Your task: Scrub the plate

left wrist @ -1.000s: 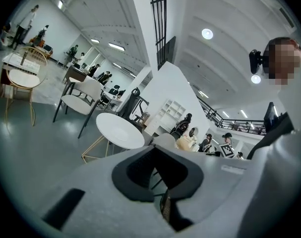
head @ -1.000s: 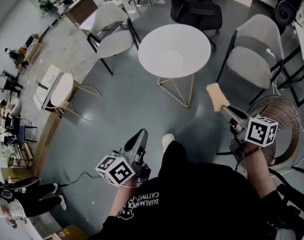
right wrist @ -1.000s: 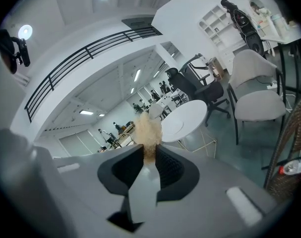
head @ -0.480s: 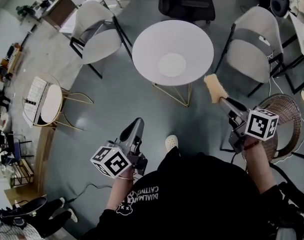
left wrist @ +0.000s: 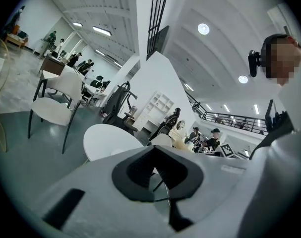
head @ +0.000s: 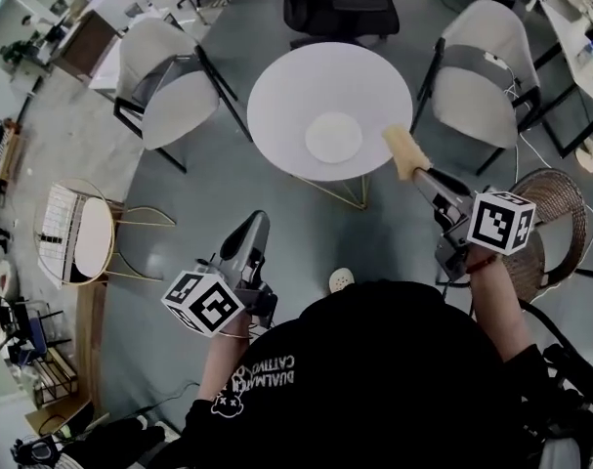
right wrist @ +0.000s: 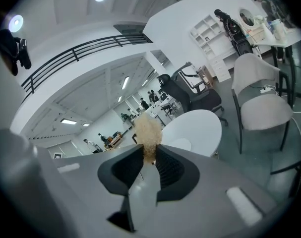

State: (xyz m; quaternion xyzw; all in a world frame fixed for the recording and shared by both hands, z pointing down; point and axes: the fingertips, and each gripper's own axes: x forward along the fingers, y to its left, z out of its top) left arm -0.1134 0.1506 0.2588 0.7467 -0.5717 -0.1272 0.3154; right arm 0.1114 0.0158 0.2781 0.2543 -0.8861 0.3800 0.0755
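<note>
So your right claw (head: 420, 176), clamped on the sponge (head: 402, 150), is nearer the plate (head: 333, 137), which lies on the bench (head: 281, 76) just ahead-left of it, while your left claw (head: 256, 225) hangs closed and empty.

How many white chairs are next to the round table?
2. One white chair stands left of the round table, the other right of it. The person's body hides the near floor, so another could be hidden.
</note>
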